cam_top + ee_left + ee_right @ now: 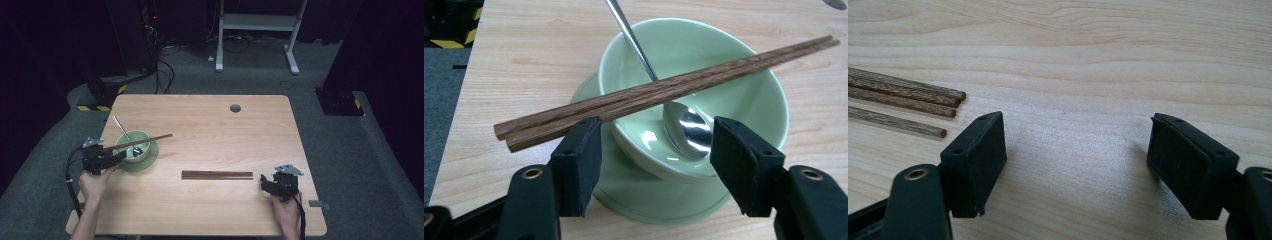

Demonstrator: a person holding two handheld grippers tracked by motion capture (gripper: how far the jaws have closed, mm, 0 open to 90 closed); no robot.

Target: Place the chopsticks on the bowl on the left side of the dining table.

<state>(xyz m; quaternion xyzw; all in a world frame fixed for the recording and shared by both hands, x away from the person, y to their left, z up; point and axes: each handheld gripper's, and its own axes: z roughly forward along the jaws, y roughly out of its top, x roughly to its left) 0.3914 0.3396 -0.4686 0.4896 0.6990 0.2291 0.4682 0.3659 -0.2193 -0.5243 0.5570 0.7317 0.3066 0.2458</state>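
A pair of wooden chopsticks (659,92) lies across the rim of a green bowl (744,100), which sits on a matching green saucer (150,159) near the left edge of the wooden surface (225,125); a metal spoon (684,127) rests inside the bowl with its handle leaning out over the far rim. The left gripper (656,150) hangs just at the near side of the bowl, its fingers (581,160) spread wide with nothing pressed between them, and the thick end of the chopsticks passes just above the left one. The step in hand looks like setting chopsticks on the bowl. To finish it well, the left gripper should back away low and straight toward the near edge, without lifting into the overhanging thick ends, since a nudge there would roll the pair off the rim. More chopsticks (217,175) lie flat in the middle of the surface, with the right gripper (1075,150) just beside their right ends, fingers (978,160) apart and empty. For those, a grip near the ends, across all sticks at once, should keep them together.
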